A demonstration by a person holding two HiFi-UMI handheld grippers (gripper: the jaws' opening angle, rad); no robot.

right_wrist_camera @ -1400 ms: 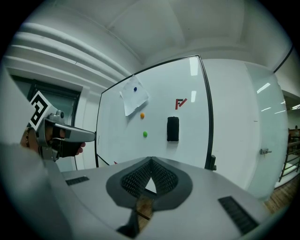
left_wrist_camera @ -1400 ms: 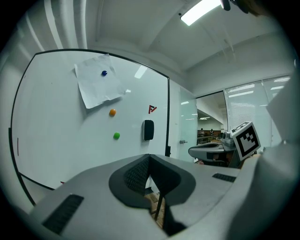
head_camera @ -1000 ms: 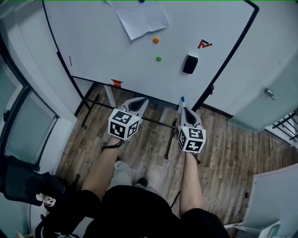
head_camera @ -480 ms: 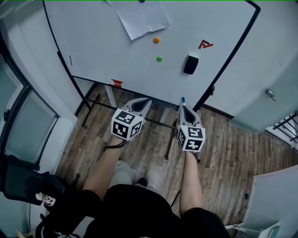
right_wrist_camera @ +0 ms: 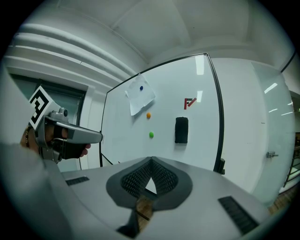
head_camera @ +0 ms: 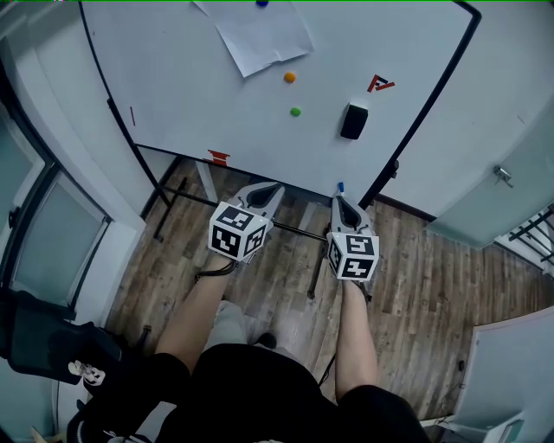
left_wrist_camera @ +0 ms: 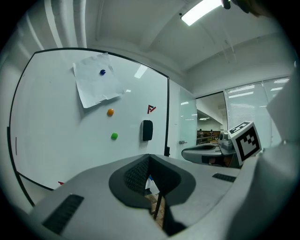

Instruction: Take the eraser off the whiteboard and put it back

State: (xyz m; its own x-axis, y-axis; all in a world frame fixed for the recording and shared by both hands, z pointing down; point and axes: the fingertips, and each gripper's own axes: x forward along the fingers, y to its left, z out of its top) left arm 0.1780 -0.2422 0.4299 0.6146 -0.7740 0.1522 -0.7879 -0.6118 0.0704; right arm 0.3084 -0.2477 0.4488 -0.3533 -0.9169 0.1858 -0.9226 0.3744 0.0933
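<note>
This place looks like an office, probably a meeting room. A large white whiteboard with a black frame point(head_camera: 190, 95) stands over a floor of brown wood-look planks point(head_camera: 433, 285). On the board there are a white sheet of paper point(head_camera: 260, 35) under a small blue round magnet point(head_camera: 262, 3), an orange round magnet point(head_camera: 289, 77), a green round magnet point(head_camera: 295, 112) and a black block-shaped eraser point(head_camera: 353, 120). Beside the board is a pale door panel with a metal lever handle point(head_camera: 500, 174). A long white ceiling light point(left_wrist_camera: 201, 11) shines above, and through a glass wall point(left_wrist_camera: 211, 117) a further lit room is seen.
</note>
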